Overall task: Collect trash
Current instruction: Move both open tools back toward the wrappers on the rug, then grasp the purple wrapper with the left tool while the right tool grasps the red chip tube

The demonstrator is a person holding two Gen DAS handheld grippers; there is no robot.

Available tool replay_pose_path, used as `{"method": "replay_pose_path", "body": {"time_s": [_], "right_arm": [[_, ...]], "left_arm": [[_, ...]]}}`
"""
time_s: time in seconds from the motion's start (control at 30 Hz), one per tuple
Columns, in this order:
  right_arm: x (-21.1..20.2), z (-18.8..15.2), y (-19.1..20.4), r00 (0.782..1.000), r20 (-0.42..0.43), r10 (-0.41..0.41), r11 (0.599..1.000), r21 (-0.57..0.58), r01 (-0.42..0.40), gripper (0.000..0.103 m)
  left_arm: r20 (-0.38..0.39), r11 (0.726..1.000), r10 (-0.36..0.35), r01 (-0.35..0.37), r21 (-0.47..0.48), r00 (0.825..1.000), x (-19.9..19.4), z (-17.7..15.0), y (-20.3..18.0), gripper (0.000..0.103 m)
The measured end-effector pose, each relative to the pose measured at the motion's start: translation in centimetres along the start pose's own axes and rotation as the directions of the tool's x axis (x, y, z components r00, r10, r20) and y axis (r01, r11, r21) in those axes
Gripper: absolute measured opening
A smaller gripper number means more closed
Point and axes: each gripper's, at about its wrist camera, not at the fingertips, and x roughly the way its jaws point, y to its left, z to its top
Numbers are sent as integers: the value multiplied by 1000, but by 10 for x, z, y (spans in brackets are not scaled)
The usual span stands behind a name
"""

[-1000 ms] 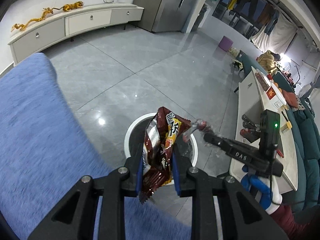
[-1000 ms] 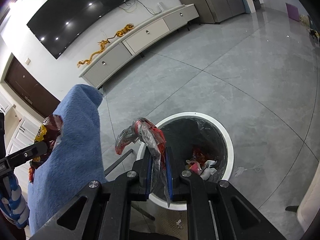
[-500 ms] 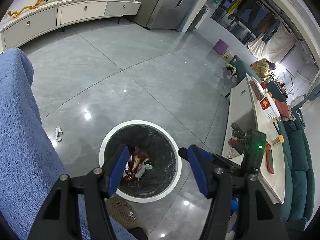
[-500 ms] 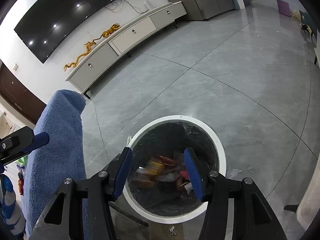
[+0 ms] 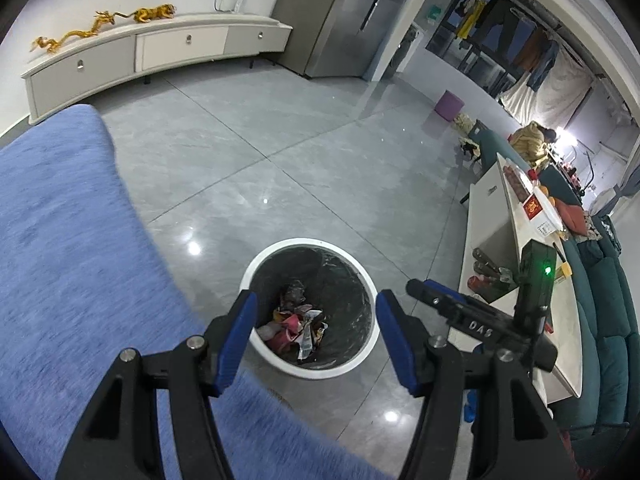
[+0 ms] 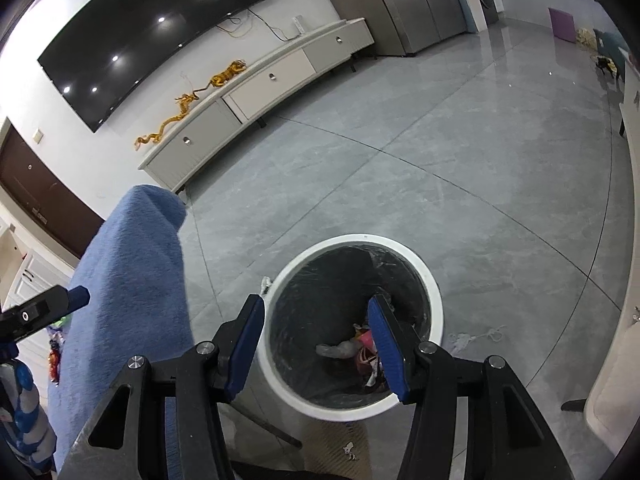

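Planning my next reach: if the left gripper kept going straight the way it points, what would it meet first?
Most likely the wrappers at the bottom of the bin. The left gripper, jaws open and empty, frames the bin's mouth with nothing visible in between, though depth is hard to judge.

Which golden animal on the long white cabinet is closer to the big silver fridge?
The short chunky tiger, lying at the fridge end. The long wavy dragon stretches away toward the cabinet's far end.

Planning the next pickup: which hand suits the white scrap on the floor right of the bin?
Right, probably: the right gripper is open and empty, and the scrap lies on its side of the bin.
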Motion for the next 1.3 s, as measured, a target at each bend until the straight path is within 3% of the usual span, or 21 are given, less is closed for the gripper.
{"method": "replay_pose_path", "body": {"time_s": [0.37, 0.57, 0.8, 1.03, 1.3], "right_arm": [[-45, 4, 86, 996, 54, 65, 986, -160, -56, 51], [-51, -2, 148, 990, 35, 134, 954, -274, -120, 51], [-33, -19, 226, 975, -53, 217, 898, -382, -221, 52], [-3, -49, 299, 947, -184, 262, 825, -466, -319, 52], [31, -73, 358, 910, -310, 274, 749, -524, -404, 52]], "left_arm": [[157, 996, 71, -62, -60, 985, -118, -47, 57, 60], [228, 977, 177, -144, -156, 957, -185, -83, 116, 60], [240, 923, 316, -240, -300, 918, -242, -124, 202, 60], [204, 874, 395, -298, -385, 896, -255, -141, 264, 60], [162, 857, 417, -327, -399, 894, -235, -121, 317, 60]]}}
